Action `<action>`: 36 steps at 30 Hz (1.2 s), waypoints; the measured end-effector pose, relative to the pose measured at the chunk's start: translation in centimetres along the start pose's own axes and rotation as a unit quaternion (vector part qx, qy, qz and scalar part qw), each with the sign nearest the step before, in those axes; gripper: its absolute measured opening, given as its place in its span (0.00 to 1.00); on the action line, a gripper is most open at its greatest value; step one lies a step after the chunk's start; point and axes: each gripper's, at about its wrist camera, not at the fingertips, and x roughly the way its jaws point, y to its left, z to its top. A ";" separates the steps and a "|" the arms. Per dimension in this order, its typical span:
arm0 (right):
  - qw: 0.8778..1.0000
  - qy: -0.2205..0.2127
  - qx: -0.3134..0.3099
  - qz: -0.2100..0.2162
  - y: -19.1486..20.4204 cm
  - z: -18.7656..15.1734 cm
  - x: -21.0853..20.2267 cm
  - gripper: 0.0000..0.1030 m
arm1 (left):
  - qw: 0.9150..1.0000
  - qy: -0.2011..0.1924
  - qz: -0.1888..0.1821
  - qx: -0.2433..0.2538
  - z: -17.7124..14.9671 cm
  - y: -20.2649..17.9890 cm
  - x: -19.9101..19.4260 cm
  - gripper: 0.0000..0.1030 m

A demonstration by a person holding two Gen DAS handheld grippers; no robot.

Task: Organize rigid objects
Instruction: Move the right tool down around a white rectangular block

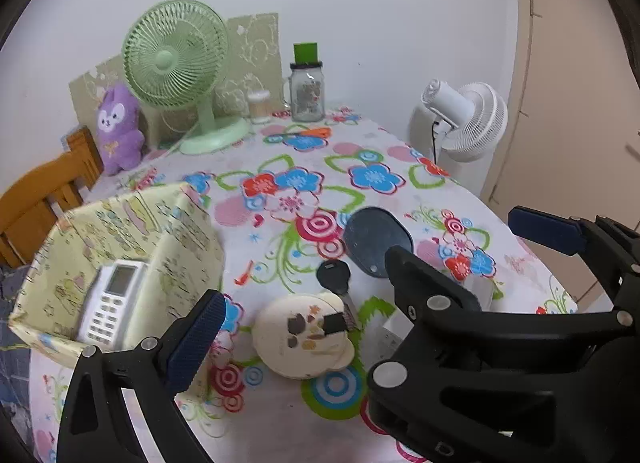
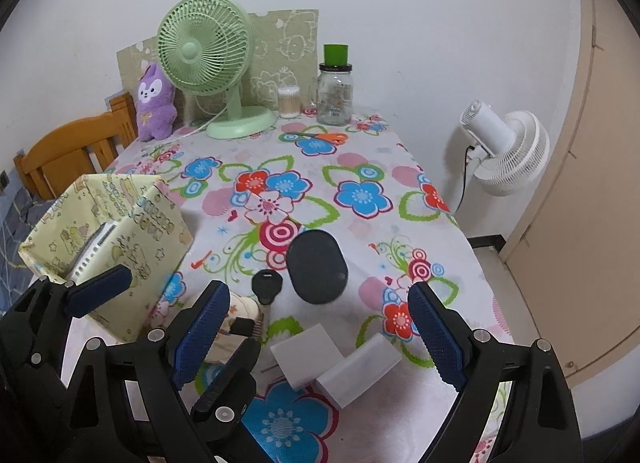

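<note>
A yellow patterned box (image 1: 120,247) stands at the table's left edge with a white remote (image 1: 110,303) inside; the box also shows in the right wrist view (image 2: 120,239). On the floral cloth lie a dark oval case (image 2: 318,267), a black-headed key (image 2: 267,287), a cream bear-shaped compact (image 1: 306,337) and two white blocks (image 2: 308,353) (image 2: 360,369). My left gripper (image 1: 372,279) is open and empty above the compact and key. My right gripper (image 2: 318,343) is open and empty around the white blocks. The other gripper's arm (image 1: 520,323) hides the blocks in the left wrist view.
A green desk fan (image 2: 208,51), purple plush (image 2: 154,103), glass jar with green lid (image 2: 335,91), cotton-swab tub (image 2: 289,101) and orange scissors (image 2: 320,138) stand at the table's far end. A wooden chair (image 2: 76,151) is left; a white floor fan (image 2: 504,151) is right.
</note>
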 end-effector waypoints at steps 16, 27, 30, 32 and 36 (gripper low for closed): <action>1.000 0.014 0.018 -0.014 -0.7 -3.5 2.6 0.90 | 0.999 0.027 -0.022 0.022 -2.7 -0.7 3.4 0.97; 0.999 0.025 0.009 -0.038 -0.5 -4.4 3.8 0.90 | 0.998 0.047 -0.042 0.016 -3.7 0.2 4.8 0.97; 0.999 0.029 0.010 -0.035 -0.7 -4.7 4.1 0.90 | 0.998 0.045 -0.044 0.018 -4.0 0.1 5.0 0.97; 0.999 0.038 0.018 -0.031 -1.0 -4.9 4.7 0.90 | 0.998 0.040 -0.043 0.022 -4.1 0.0 5.0 0.97; 0.999 0.035 0.033 -0.019 -1.4 -5.0 5.0 0.90 | 0.998 0.043 -0.048 0.015 -3.9 0.2 5.1 0.97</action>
